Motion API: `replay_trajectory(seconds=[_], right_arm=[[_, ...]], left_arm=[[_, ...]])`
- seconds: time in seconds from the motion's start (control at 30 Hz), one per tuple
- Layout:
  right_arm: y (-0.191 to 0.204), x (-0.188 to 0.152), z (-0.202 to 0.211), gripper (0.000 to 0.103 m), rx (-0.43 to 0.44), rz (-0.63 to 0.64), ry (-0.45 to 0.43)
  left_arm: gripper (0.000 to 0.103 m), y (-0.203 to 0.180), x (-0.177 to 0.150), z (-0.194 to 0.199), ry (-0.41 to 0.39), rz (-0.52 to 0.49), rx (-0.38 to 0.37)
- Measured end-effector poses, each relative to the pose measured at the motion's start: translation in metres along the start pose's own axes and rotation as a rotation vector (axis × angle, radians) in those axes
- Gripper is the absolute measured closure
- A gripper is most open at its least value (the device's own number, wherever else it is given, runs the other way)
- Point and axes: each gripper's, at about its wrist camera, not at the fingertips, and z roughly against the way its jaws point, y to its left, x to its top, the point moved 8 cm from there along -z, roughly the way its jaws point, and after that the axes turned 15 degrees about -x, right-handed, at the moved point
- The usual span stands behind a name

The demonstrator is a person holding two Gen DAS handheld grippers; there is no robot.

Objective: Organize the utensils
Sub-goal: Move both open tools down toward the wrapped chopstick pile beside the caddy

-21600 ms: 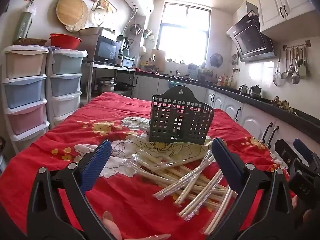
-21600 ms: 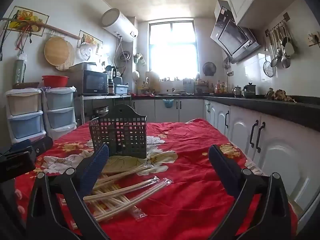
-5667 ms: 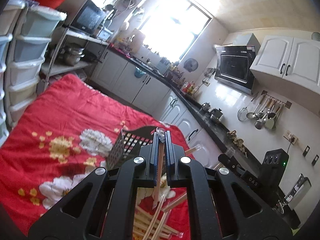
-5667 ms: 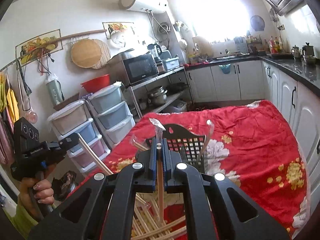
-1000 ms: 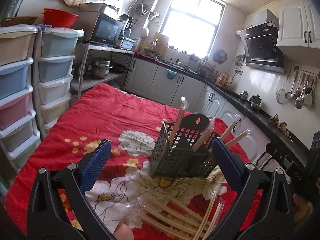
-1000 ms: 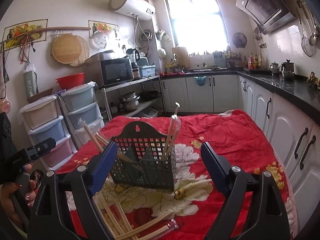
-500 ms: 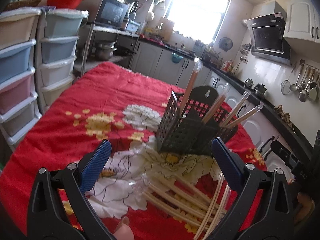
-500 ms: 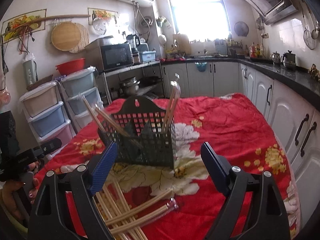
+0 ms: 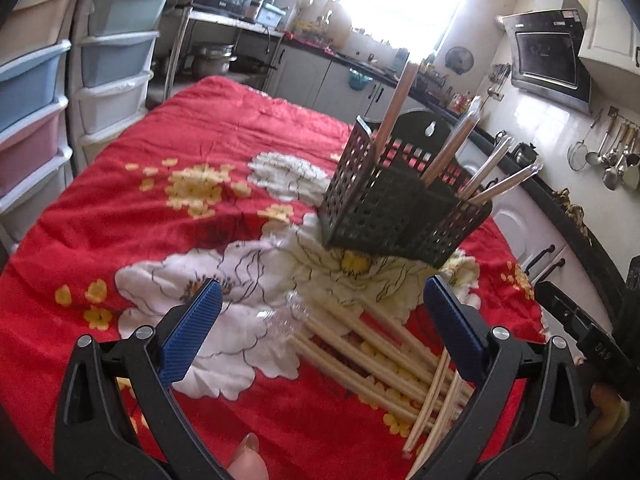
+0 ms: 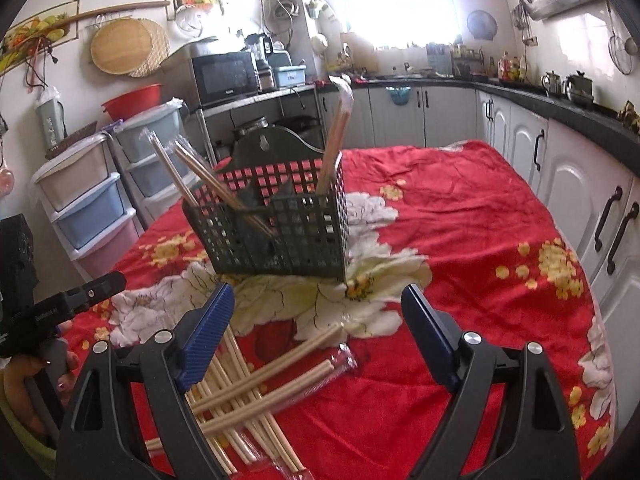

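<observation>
Daylight pours in through the big bright kitchen window [image 10: 400,0] at the back — totally blown out, with hazy glare around it. Below it, the red flowered tablecloth [image 9: 120,208] is evenly lit. Fisheye bends the edges, corners go black, slight blur throughout.

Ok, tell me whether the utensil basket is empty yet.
Not empty: the utensil basket holds several wrapped chopsticks standing in its compartments.
</observation>
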Motion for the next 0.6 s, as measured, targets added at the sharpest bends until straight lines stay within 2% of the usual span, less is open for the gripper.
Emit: replay_trajectory(seconds=[0.3, 0.6], right_arm=[[-0.005, -0.026, -0.019, 0.020, -0.005, -0.007, 0.103], [-0.007, -0.040, -0.031, 0.020, 0.007, -0.021, 0.168]], left_arm=[[0.011, 0.012, -0.020, -0.006, 0.058, 0.054, 0.001], [0.011, 0.014, -0.037, -0.013, 0.110, 0.085, -0.040]])
